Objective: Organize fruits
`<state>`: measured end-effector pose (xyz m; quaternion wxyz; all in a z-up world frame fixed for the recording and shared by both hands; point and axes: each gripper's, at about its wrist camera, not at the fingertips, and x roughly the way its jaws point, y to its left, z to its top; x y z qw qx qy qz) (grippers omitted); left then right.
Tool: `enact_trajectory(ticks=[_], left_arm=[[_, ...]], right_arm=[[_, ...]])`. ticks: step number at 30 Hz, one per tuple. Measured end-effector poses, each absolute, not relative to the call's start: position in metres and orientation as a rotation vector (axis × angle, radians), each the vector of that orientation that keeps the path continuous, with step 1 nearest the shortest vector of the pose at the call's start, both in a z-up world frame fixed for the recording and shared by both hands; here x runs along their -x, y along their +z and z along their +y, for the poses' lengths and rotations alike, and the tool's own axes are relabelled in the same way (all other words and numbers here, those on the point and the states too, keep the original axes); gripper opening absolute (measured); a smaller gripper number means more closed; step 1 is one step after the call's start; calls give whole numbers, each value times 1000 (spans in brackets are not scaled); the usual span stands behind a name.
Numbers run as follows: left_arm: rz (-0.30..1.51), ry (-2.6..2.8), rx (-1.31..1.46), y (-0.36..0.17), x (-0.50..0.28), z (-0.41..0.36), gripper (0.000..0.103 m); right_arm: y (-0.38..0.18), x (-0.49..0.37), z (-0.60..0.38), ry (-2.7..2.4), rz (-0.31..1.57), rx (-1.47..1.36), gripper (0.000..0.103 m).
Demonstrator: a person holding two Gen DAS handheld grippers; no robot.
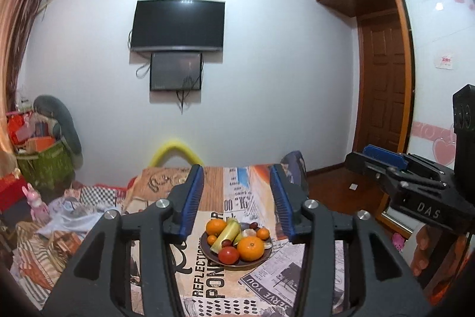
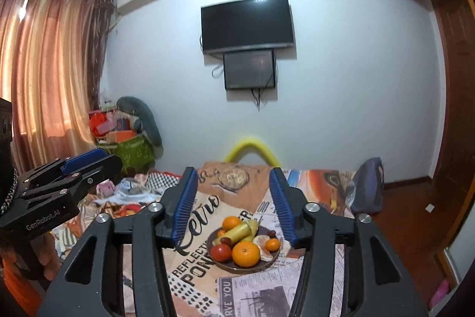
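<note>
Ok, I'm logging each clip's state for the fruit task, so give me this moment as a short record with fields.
surface: table under a newsprint-pattern cloth
container: dark plate on the cloth
fruit on plate: large orange, tomato, banana, smaller oranges and a few small dark red fruits
fruit off plate: none visible
left gripper: open, empty, above and short of the plate
right gripper: open, empty, above and short of the plate
background: wall television, curtains at left

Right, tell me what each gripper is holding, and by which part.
Nothing is held. The left gripper and right gripper both stand open with nothing between their fingers, up off the plate, where the fruit lies untouched.
</note>
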<state>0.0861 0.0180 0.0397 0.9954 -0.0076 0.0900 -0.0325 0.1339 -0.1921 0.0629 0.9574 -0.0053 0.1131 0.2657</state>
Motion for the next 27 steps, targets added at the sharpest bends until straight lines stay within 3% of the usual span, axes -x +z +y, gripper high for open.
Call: enact_trajectory(ticks=[3,8,13,16,20,27], left_arm=[[158,-52,-3,42,-72,13,57],[155,-43,-2,40,-61,11,74],[147,-26,4,38,-47,9,83],[139,-11,11,37,-43,11,91],[140,-5,19,35,-40,12,93],[139,0,22,32,-38,14,96]], right_arm=[[62,-124,-194,541,214,-2,53],[59,-112,-195,511,186,3,72],[61,-103,-193,480,165,8,87],[61,-101,-193,466,159,11,90],[57,-96,-194,441,154,20,100],[50,-88,-199,420,155,23,103]])
